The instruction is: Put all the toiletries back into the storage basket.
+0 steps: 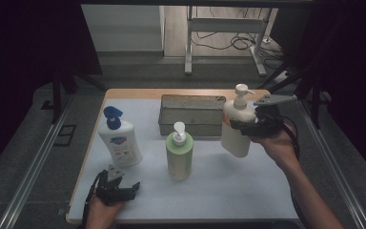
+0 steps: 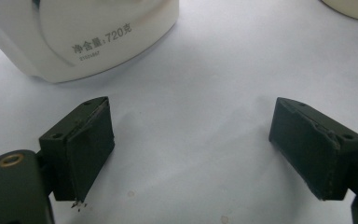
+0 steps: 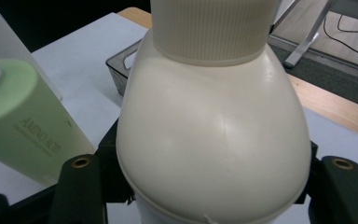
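While the cream pump bottle (image 1: pixel 237 128) hangs tilted above the bench (image 1: pixel 248 191) in the high view, the right tongs (image 1: pixel 248 126) clasp it around its upper body, at the bench's right side and just right of a grey metal tray (image 1: pixel 192 114). A green pump bottle (image 1: pixel 179 155) stands upright near the middle of the bench, in front of the tray. A white bottle with a blue cap (image 1: pixel 119 140) stands at the left. The left tongs (image 1: pixel 119 188) rest low at the near left edge, just in front of that white bottle and apart from it.

In the left gripper view, the left tongs (image 2: pixel 191 154) stand wide apart over the bare white bench top (image 2: pixel 205 93), with nothing between the jaws. The base of the white bottle (image 2: pixel 84 37) sits just beyond the left jaw, not touching it.

In the right gripper view, the cream bottle (image 3: pixel 214 135) sits between the jaws of the right tongs (image 3: pixel 214 186), which press on it from both sides below its ribbed collar. The green bottle (image 3: pixel 23 126) shows to the left, and a corner of the tray (image 3: pixel 123 70) lies behind.
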Demonstrator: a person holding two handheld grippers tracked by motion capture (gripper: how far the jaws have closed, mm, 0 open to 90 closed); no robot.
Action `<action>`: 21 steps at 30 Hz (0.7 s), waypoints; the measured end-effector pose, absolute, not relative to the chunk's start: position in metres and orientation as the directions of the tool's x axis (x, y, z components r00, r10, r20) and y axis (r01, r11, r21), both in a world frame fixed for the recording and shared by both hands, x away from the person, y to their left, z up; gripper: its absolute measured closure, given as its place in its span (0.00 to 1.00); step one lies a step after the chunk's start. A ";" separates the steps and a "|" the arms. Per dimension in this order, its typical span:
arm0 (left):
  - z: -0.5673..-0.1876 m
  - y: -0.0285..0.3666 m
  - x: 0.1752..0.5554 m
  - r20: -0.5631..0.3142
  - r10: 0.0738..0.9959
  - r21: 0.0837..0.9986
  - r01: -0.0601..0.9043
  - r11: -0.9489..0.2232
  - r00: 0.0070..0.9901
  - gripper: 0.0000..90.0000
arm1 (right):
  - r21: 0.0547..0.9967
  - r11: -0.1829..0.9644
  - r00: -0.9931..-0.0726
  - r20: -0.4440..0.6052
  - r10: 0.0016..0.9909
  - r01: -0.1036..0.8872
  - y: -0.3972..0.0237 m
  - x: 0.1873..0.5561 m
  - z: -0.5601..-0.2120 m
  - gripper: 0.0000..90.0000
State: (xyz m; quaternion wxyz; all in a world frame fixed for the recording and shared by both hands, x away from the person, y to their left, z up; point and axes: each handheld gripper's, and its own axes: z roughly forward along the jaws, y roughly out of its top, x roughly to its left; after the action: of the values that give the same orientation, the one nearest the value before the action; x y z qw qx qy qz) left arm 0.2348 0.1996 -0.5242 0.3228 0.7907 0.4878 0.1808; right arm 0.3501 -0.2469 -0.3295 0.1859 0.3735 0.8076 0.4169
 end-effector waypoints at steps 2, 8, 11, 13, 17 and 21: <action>-0.524 0.200 0.235 -0.029 0.888 0.687 0.655 -0.316 0.459 0.15 | 0.818 0.372 -0.661 0.012 0.750 0.438 -0.240 0.354 -0.324 0.41; -0.524 0.200 0.235 -0.029 0.888 0.687 0.654 -0.316 0.459 0.15 | 0.830 0.359 -0.674 0.028 0.738 0.427 -0.230 0.362 -0.316 0.41; -0.524 0.200 0.235 -0.030 0.888 0.686 0.655 -0.316 0.459 0.15 | 0.828 0.366 -0.676 0.020 0.737 0.425 -0.223 0.366 -0.313 0.41; -0.524 0.200 0.235 -0.030 0.888 0.687 0.655 -0.316 0.459 0.15 | 0.828 0.367 -0.675 0.019 0.737 0.424 -0.222 0.367 -0.312 0.41; -0.524 0.200 0.235 -0.030 0.887 0.687 0.655 -0.316 0.460 0.15 | 0.828 0.367 -0.675 0.019 0.737 0.424 -0.212 0.375 -0.308 0.41; -0.524 0.200 0.235 -0.029 0.888 0.686 0.655 -0.316 0.460 0.15 | 0.828 0.370 -0.680 0.018 0.733 0.421 -0.204 0.380 -0.306 0.41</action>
State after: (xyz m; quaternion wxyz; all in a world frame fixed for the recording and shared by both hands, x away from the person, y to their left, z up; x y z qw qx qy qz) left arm 0.2349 0.1998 -0.5242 0.3228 0.7910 0.4874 0.1803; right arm 0.3801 -0.2036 -0.3061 0.1805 0.3573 0.8078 0.4327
